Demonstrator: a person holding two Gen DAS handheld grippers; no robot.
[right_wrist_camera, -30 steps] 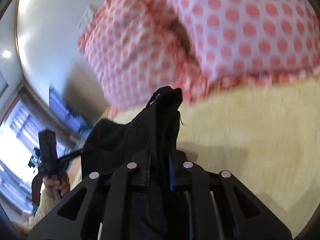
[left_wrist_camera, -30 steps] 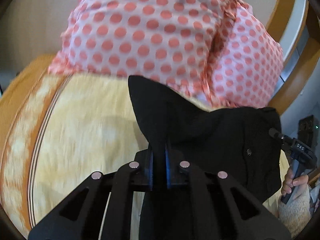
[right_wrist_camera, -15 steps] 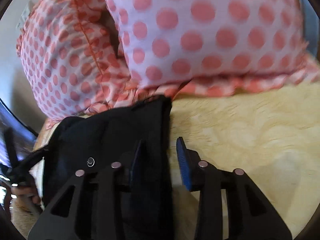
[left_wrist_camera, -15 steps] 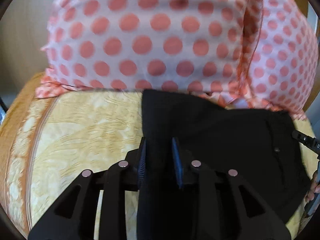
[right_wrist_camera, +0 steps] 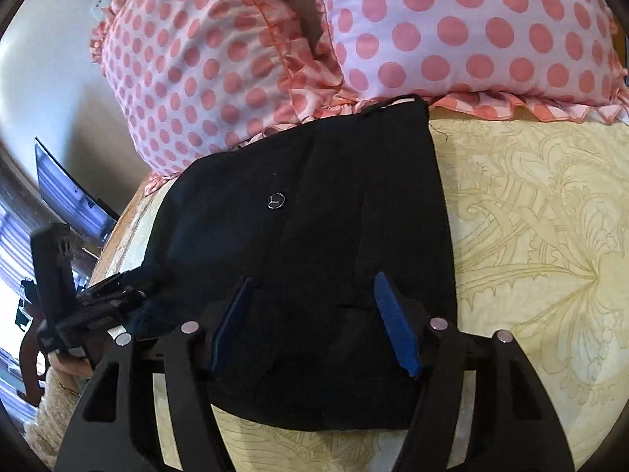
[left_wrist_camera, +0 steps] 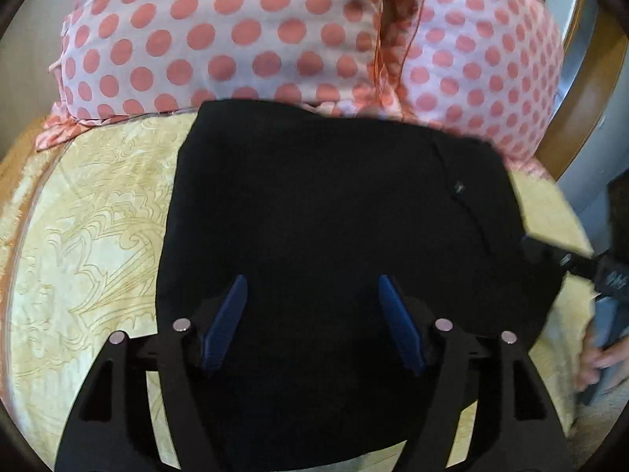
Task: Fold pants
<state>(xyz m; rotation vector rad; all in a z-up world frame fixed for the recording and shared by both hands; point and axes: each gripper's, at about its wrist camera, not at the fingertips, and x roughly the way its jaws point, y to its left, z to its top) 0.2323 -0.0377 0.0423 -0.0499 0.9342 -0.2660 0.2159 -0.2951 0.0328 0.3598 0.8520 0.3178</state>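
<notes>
The black pants (left_wrist_camera: 322, 216) lie folded flat on the yellow patterned bedspread (left_wrist_camera: 90, 244), their far edge against the pillows. A small metal button (right_wrist_camera: 275, 201) shows on them in the right wrist view, where the pants (right_wrist_camera: 314, 236) fill the centre. My left gripper (left_wrist_camera: 312, 283) is open just above the pants' near part, holding nothing. My right gripper (right_wrist_camera: 312, 279) is open over the pants too, holding nothing. Each gripper appears at the edge of the other's view: the right one (left_wrist_camera: 566, 263) and the left one (right_wrist_camera: 102, 299).
Two pink pillows with red dots (left_wrist_camera: 243, 35) (right_wrist_camera: 471, 27) stand along the head of the bed. A wooden bed frame (left_wrist_camera: 578, 90) and a dark screen (right_wrist_camera: 67, 192) lie beyond the bed's sides.
Both grippers carried the pants edge toward the pillows, laid it down and opened. The pants now lie flat and folded; the grippers have drawn back a little.
</notes>
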